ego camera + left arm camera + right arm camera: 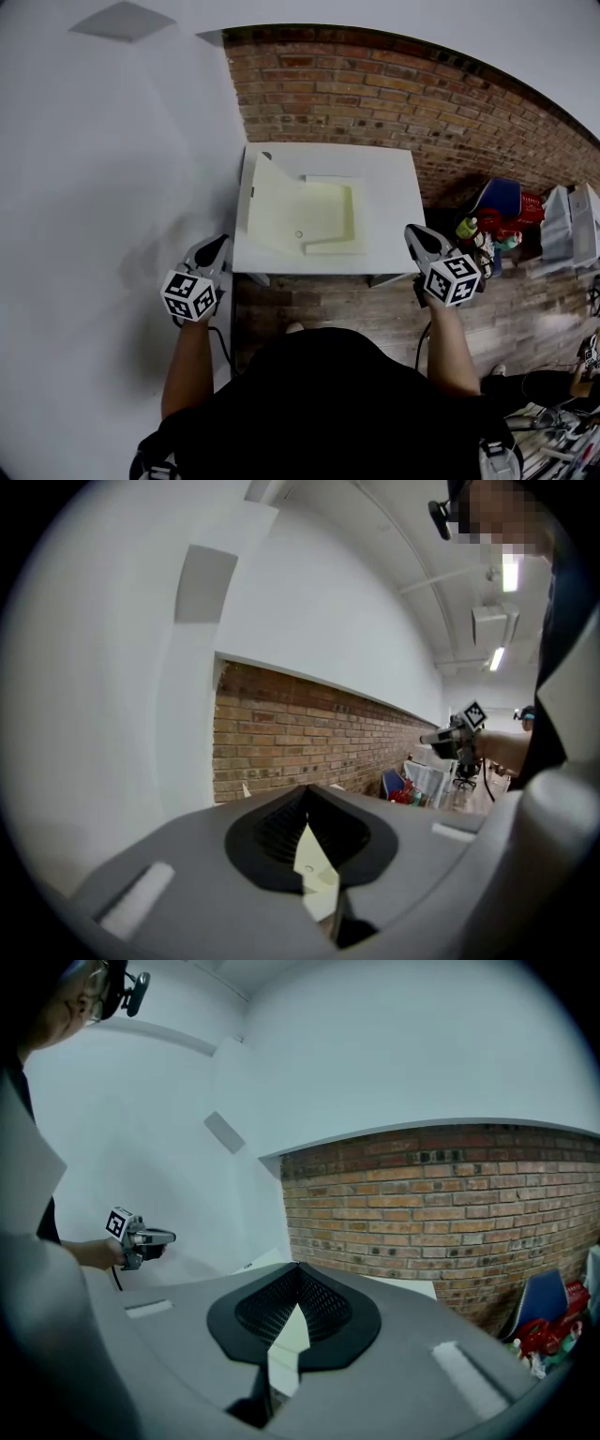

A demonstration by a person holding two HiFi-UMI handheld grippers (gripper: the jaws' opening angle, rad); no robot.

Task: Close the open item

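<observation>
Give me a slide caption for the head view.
Open box on a white table by a brick wall; left tool and right tool flank the table's near edge.

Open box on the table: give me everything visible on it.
The box is a shallow, pale cream tray, cardboard by the look. It lies flat near the middle of the white table. It is open: its lid stands raised along the tray's left side in the head view, tilted rather than folded flat. The tray looks empty. Only the table touches it.
</observation>
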